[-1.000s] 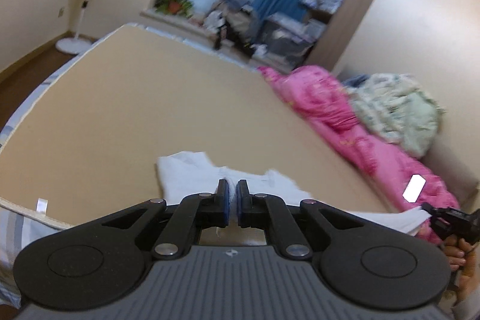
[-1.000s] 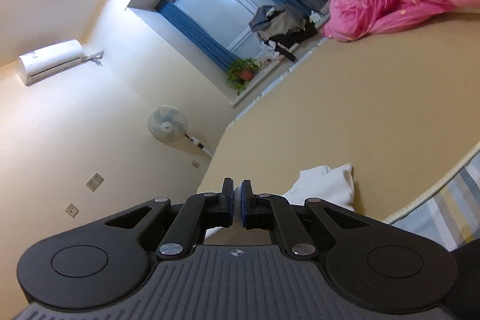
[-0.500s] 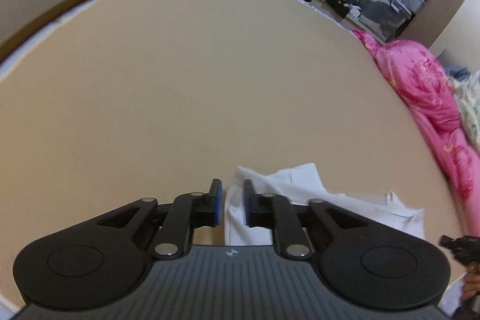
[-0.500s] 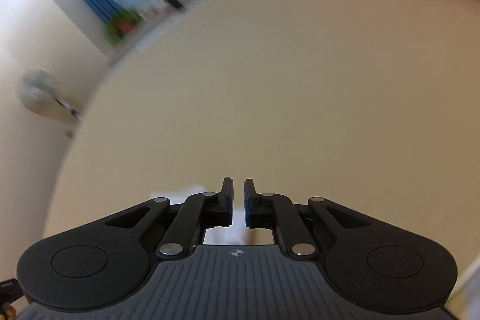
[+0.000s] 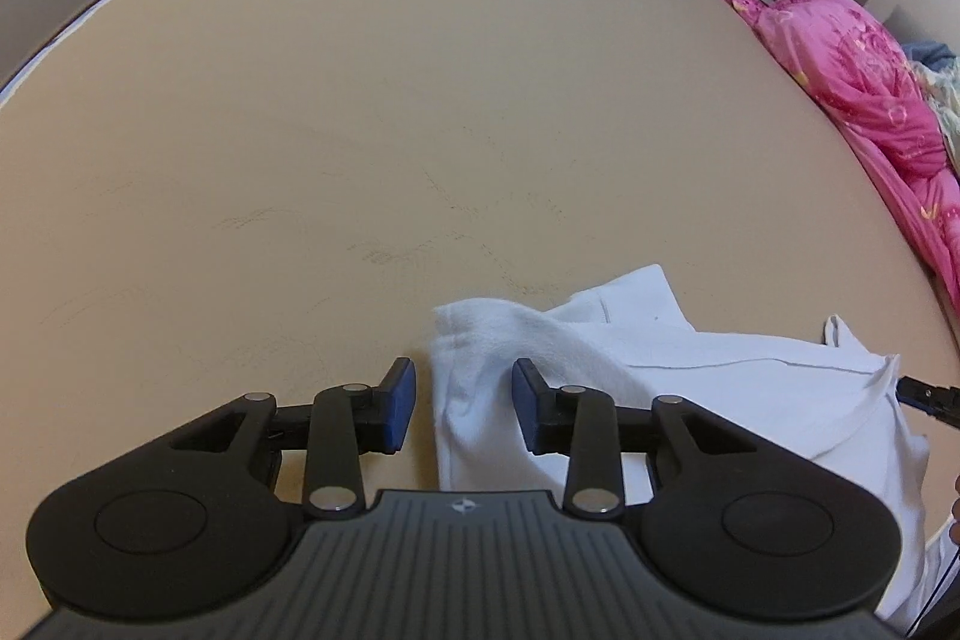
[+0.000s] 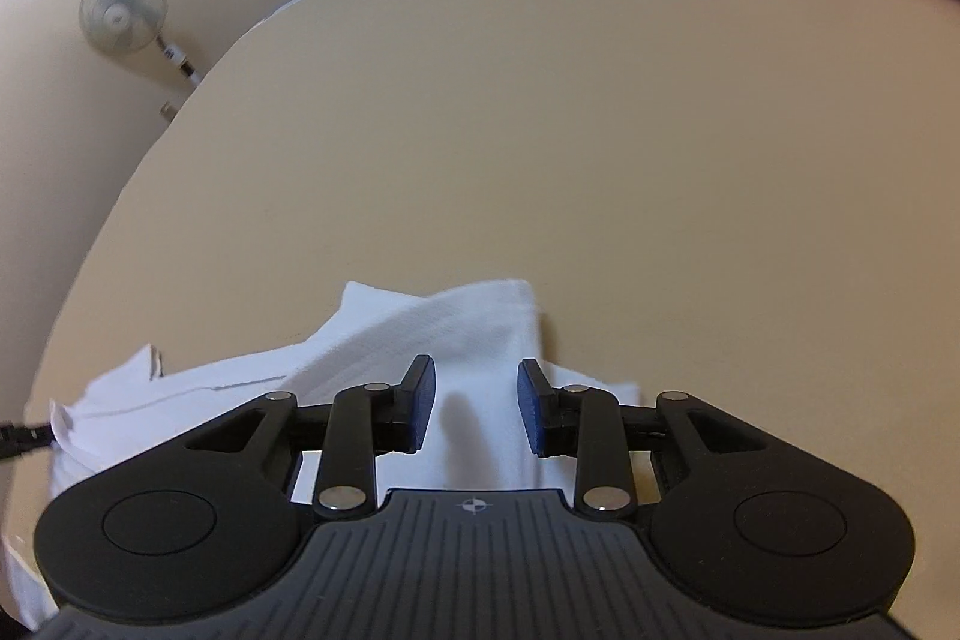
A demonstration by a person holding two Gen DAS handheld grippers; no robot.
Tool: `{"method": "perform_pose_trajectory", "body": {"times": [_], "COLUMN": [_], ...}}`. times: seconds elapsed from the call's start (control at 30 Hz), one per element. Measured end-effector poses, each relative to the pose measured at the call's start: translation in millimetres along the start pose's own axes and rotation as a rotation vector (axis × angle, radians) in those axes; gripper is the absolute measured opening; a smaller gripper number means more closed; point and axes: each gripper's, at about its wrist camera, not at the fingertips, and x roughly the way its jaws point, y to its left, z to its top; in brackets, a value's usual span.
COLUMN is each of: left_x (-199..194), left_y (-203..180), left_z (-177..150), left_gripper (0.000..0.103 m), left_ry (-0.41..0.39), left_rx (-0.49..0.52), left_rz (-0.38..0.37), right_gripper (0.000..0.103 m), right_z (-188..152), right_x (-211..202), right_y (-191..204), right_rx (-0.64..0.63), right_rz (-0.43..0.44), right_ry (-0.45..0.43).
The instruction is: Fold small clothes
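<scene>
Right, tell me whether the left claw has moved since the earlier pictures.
Yes. The left claw dipped toward the tan bed surface, closing in on the white garment; window and fan left view.

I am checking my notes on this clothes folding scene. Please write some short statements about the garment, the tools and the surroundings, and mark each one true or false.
1. The white garment lies on a tan surface. True.
2. The left tool is clamped shut on the cloth. False: its blue pads stand apart, closing, with a fold of cloth between them.
3. The right tool is over the white garment, pads apart and opening. True.
4. The bedding beside the surface is green. False: it is pink.
5. A standing fan shows in the right wrist view. True.
</scene>
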Motion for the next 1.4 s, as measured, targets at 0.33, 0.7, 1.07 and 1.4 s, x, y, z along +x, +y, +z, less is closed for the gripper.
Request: {"method": "perform_pose_trajectory", "body": {"times": [0.33, 0.7, 1.07, 1.4], "left_x": [-30.3, 9.9, -0.2, 7.8], "left_y": [-13.4, -12.9, -31.9, -38.1], "left_z": [9.0, 14.1, 11.7, 14.9], "left_gripper": [0.005, 0.011, 0.006, 0.008], "left_ry": [-0.218, -0.045, -0.147, -0.121], "left_rx": [0.020, 0.012, 0.082, 0.073], "left_rz": [-0.025, 0.018, 0.082, 0.081], "right_gripper": [0.000, 0.045, 0.002, 0.005], "right_z": [13.6, 10.4, 17.2, 18.2], "right_x": [-45.5, 2.2, -19.5, 3.4], "right_y": [-12.7, -11.7, 4.9, 13.9], "right_rx": [0.142, 0.175, 0.161, 0.137], "right_rz": [-0.004, -0.009, -0.032, -0.110], "right_ry": [-0.293, -0.034, -0.247, -0.177]}}
